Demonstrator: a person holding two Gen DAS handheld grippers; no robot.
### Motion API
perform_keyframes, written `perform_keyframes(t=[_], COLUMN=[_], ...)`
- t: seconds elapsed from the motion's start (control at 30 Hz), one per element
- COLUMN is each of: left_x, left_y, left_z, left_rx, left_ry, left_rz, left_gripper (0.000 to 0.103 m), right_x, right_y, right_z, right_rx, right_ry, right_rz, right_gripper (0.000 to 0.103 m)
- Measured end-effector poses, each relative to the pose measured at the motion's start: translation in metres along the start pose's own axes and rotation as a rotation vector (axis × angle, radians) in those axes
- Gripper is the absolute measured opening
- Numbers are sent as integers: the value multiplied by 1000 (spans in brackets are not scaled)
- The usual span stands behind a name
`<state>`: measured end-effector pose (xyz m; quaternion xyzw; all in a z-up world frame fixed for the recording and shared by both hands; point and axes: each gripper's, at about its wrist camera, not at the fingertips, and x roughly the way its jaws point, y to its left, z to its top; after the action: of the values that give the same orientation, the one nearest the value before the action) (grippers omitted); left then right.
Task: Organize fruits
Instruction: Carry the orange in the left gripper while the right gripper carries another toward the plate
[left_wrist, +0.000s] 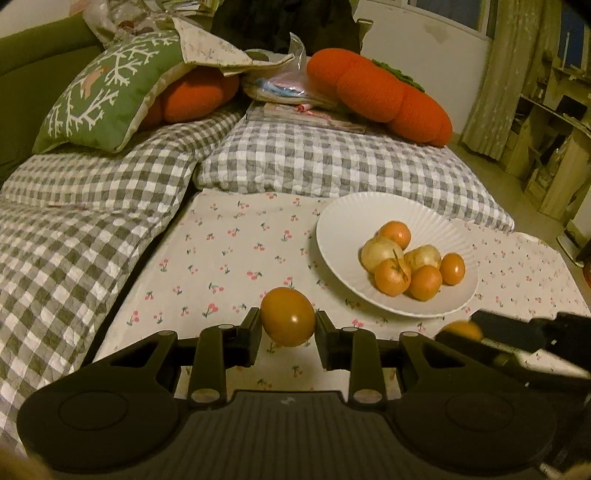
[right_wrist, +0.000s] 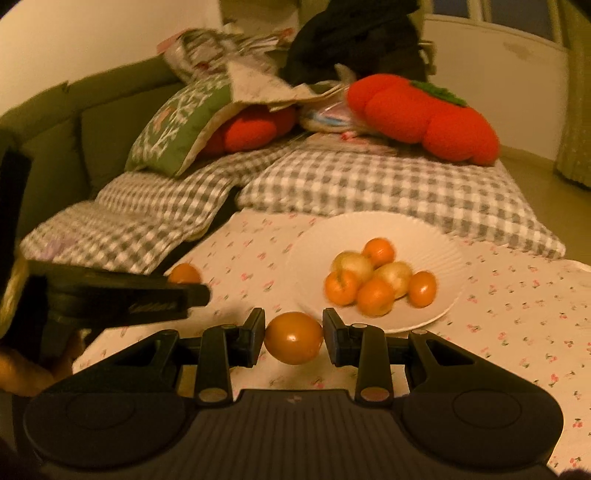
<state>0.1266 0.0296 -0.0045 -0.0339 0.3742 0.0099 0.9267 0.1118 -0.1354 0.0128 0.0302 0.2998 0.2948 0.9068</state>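
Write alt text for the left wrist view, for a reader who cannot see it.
The left gripper holds an orange fruit between its fingers above a cherry-print cloth. Ahead to the right, a white plate carries six more fruits, orange and pale yellow. The right gripper, also holding a fruit, enters at the right edge; checked cushions lie behind.

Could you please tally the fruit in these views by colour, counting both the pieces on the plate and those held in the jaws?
Orange fruit on the white plate: 4
Pale yellow fruit on the plate: 2
Orange fruit held by the left gripper: 1
Orange fruit held by the right gripper: 1
Total: 8
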Motion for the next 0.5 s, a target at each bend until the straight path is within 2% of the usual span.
perform_keyframes(t=[0.3,0.5], left_x=[4,19], left_y=[-17,-38], left_z=[20,34], left_rx=[60,98], left_ry=[-64,-90], left_rz=[33,27], left_gripper=[16,16], right_x=[-4,3], right_y=[-41,-51], right_z=[20,26], right_rx=[115,114], right_ry=[-48,-53], right_rz=[-40,-69], right_gripper=[31,31])
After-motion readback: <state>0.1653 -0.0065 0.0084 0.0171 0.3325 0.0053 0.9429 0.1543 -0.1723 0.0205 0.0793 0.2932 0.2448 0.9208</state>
